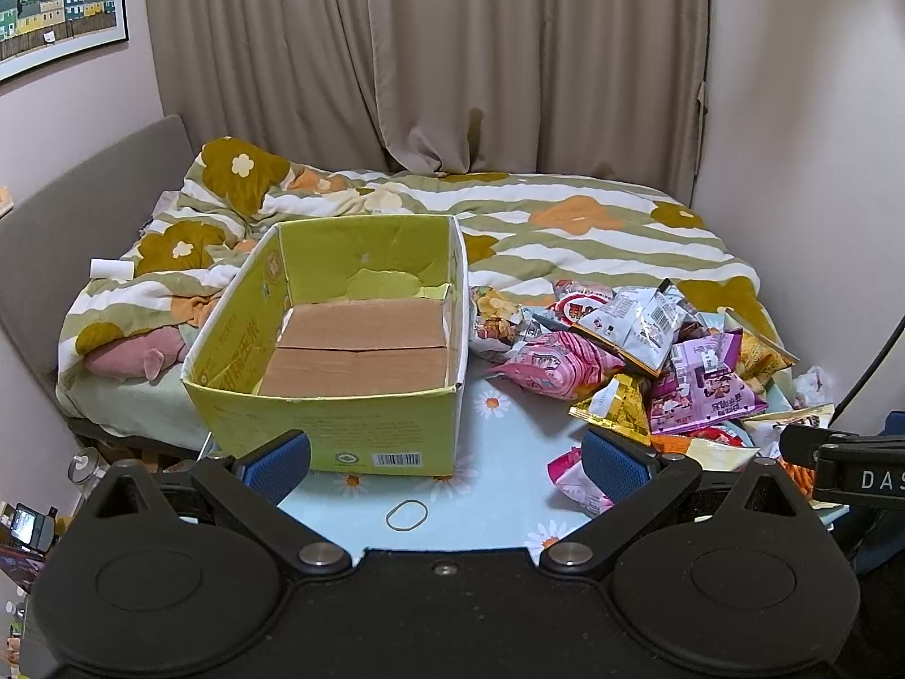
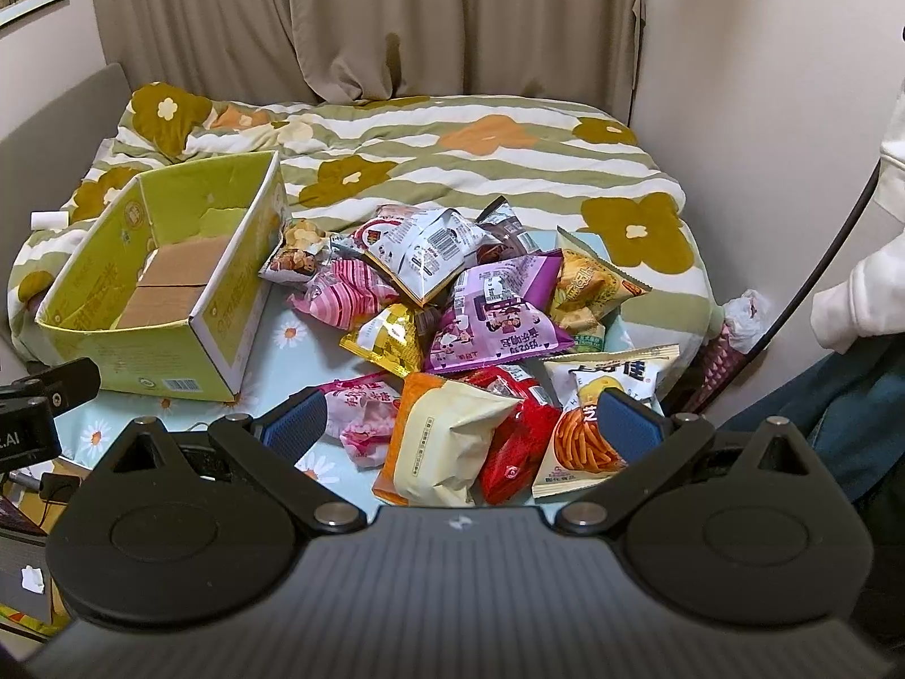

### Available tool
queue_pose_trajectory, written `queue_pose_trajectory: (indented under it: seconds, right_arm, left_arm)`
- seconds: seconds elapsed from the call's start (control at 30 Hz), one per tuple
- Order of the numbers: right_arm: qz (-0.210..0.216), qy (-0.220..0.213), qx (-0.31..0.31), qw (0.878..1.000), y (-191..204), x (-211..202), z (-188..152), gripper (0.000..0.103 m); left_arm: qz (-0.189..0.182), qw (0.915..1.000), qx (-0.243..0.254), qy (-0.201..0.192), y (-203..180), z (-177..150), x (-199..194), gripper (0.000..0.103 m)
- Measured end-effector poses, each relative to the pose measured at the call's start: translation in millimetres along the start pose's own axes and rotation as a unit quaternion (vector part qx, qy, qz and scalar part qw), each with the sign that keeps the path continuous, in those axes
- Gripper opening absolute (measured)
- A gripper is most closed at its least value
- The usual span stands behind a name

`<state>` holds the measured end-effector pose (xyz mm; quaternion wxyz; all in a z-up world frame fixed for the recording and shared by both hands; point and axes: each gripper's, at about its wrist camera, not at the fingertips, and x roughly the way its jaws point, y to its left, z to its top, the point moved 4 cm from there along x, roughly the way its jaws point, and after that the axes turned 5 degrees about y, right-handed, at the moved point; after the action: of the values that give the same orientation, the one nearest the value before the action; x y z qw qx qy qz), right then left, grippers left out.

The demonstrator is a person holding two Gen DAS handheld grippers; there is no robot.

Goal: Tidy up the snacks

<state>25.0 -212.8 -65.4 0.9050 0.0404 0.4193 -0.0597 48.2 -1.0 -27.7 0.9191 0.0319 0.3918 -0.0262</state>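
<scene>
Both claws hang spread and empty above the bed. A yellow box [image 1: 339,351] sits ahead of the left claw [image 1: 447,461]; snack bags [image 2: 452,328] lie heaped before the right claw [image 2: 461,421].

Box [image 1: 339,351] sits on bed's near end, left side, nothing in it. Snack pile [image 1: 650,362] just right of box, nearest packs touching its right wall. Rubber band [image 1: 406,513] on sheet, near side of box. Quilt [image 1: 565,226] bunched behind both, w/ curtain [image 1: 424,56] at far wall.
</scene>
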Motion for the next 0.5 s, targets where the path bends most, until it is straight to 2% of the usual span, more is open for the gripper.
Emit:
queue_pose_trajectory:
  seconds: [0.5]
  right_arm:
    - [-0.001,-0.001,0.002,1.000,1.2,-1.7,0.7,0.103]
  left_arm:
    - [-0.005,1.0000,0.005,-0.003,2.3,3.3,-1.7,0.103]
